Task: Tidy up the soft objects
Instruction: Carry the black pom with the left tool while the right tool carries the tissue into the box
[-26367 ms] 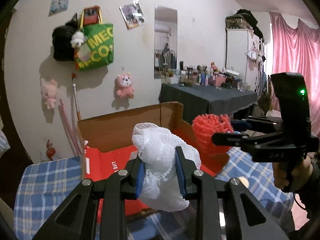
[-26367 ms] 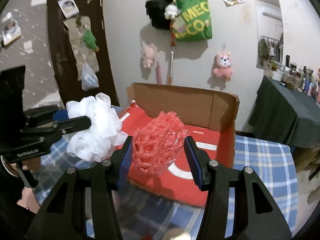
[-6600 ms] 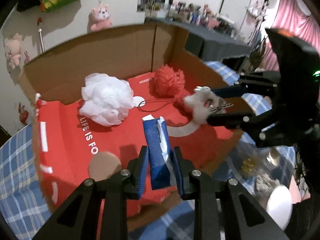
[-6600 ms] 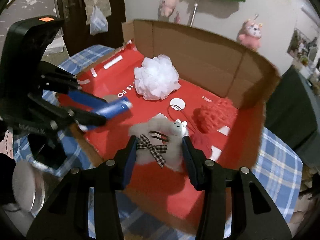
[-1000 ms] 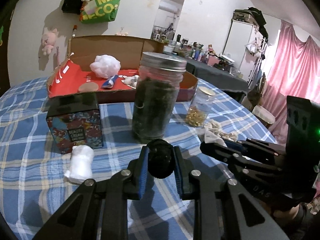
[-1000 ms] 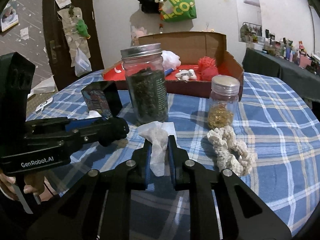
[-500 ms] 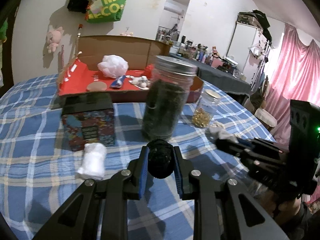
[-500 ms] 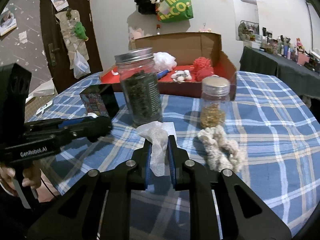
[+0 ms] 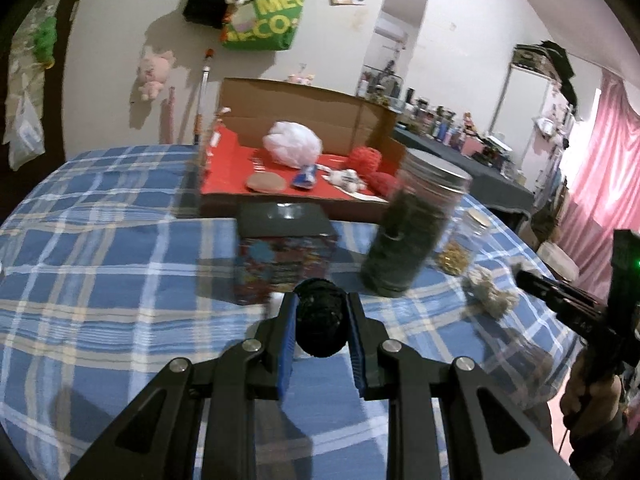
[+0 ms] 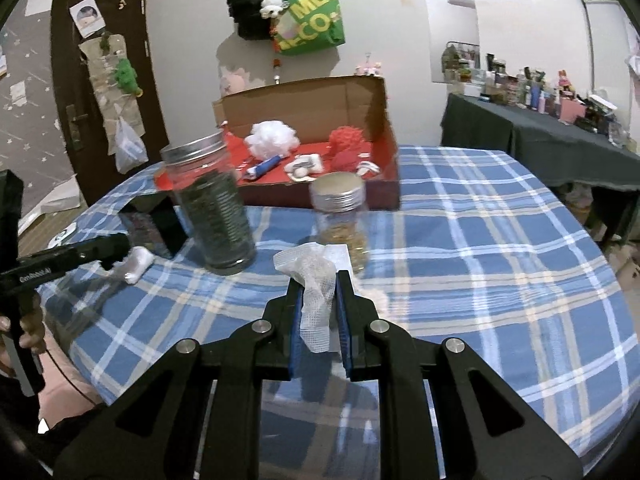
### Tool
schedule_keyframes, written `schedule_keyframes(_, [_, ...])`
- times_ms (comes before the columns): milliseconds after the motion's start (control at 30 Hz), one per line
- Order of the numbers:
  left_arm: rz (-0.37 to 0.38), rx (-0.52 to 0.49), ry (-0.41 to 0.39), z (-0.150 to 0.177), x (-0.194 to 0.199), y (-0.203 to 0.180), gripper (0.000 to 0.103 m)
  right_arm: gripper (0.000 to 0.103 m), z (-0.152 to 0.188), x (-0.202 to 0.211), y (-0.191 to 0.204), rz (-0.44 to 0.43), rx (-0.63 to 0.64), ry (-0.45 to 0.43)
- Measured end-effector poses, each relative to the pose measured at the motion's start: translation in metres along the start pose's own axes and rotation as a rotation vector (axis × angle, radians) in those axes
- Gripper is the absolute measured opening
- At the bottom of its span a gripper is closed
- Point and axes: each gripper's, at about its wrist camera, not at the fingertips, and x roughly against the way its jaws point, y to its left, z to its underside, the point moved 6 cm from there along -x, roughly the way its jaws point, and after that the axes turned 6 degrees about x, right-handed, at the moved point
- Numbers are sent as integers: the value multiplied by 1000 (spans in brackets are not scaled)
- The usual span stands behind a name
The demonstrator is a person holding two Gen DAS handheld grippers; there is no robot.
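My left gripper (image 9: 321, 316) is shut on a black knitted ball (image 9: 320, 326) and holds it above the checked tablecloth. My right gripper (image 10: 318, 294) is shut on a white gauze cloth (image 10: 316, 280), also raised above the table. The open cardboard box (image 9: 304, 114) with a red floor stands at the far side and holds a white mesh pouf (image 9: 294, 148), red poufs (image 9: 366, 160), a small plush toy (image 9: 346, 178) and a blue packet (image 9: 306, 174). A cream knitted scrunchie (image 9: 490, 292) and a white roll (image 10: 138, 264) lie on the table.
A tall jar of dark leaves (image 9: 412, 224), a small jar of golden bits (image 10: 340, 216) and a dark printed tin (image 9: 284, 244) stand between me and the box. A dark-clothed side table (image 10: 540, 140) with bottles stands to the right.
Both grippers have risen and swung left, still holding their items. The jars and tin now sit nearer the middle of both views.
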Motion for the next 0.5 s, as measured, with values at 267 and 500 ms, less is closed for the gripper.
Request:
schedule_keyframes(267, [-62, 64, 0, -13, 0, 38, 25, 14, -6, -7, -30, 16, -57, 21])
schedule_keyframes(500, [-66, 112, 40, -27, -16, 66, 25, 14, -18, -27, -58, -27, -122, 60])
